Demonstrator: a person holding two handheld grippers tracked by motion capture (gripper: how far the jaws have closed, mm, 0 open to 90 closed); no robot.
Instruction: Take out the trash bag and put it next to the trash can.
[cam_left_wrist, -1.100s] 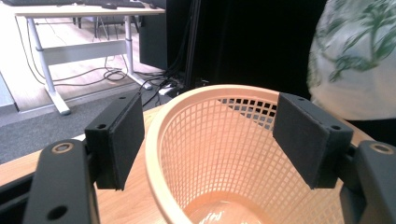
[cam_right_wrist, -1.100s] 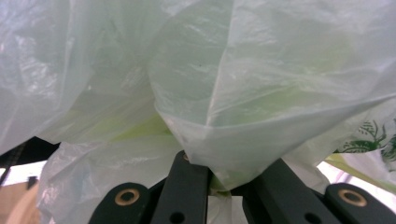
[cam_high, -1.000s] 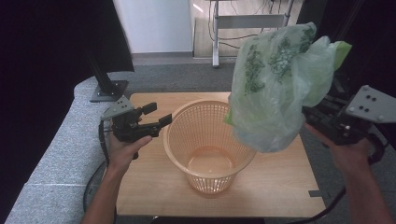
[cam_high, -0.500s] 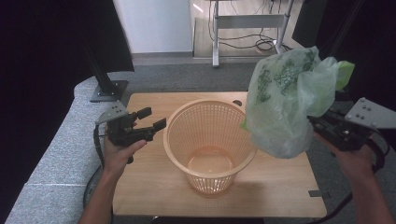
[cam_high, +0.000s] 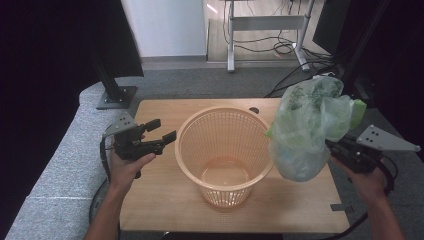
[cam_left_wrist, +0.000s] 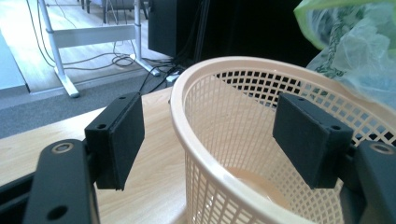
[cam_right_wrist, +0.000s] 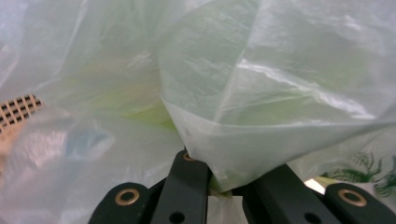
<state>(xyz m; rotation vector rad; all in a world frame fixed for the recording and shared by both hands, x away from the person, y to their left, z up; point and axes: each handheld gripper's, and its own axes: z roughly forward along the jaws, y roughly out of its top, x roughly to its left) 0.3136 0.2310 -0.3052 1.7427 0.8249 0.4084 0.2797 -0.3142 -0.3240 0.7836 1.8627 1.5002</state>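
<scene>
Lining step in hand: right tongs (cam_high: 336, 148) clamp green plastic bag (cam_high: 307, 131) beside basket (cam_high: 223, 150); left tongs (cam_left_wrist: 208, 135) open, straddling its rim. Next, judged: bring bag over the opening.

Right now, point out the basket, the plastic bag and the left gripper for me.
basket (cam_high: 186, 137): high view, on its left rim.
plastic bag (cam_high: 305, 130): high view, on the middle of its bulging green film.
left gripper (cam_high: 163, 130): high view, midway between its open jaws' tips.

Left tool (cam_high: 161, 131) jaws apart, right tool (cam_high: 334, 148) clamped
</scene>
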